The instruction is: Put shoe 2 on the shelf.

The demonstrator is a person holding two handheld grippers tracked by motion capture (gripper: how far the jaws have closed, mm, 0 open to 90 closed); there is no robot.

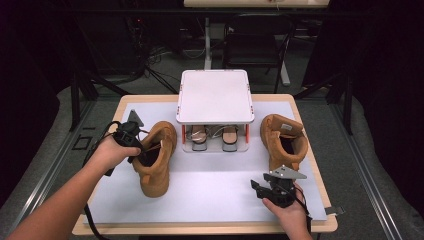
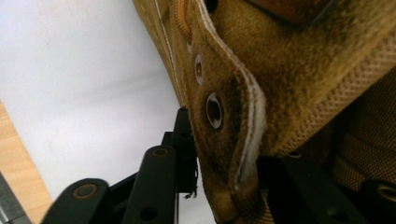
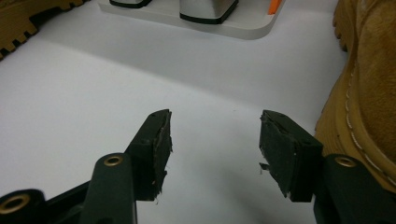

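Gripping left boot [image 1: 156, 157] by eyelet flap, left tool [image 1: 131, 142] has jaws either side of collar edge, likely to steady or shift boot on table [image 1: 210, 200]. White rack [image 1: 215, 97] at centre back, small shoes beneath. Right tool [image 1: 272, 190] hovers near front edge, jaws apart, holding nothing, just beside right boot [image 1: 282, 140], probably next.

A wooden table [image 1: 305, 107] covered by a white mat [image 1: 220, 192] is seen at the centre of the frame. Grey floor [image 1: 365, 150] is spread around it. At the upper middle, a dark chair [image 1: 256, 42] and tangled cables [image 1: 150, 62] are set against a dim, black-curtained room.
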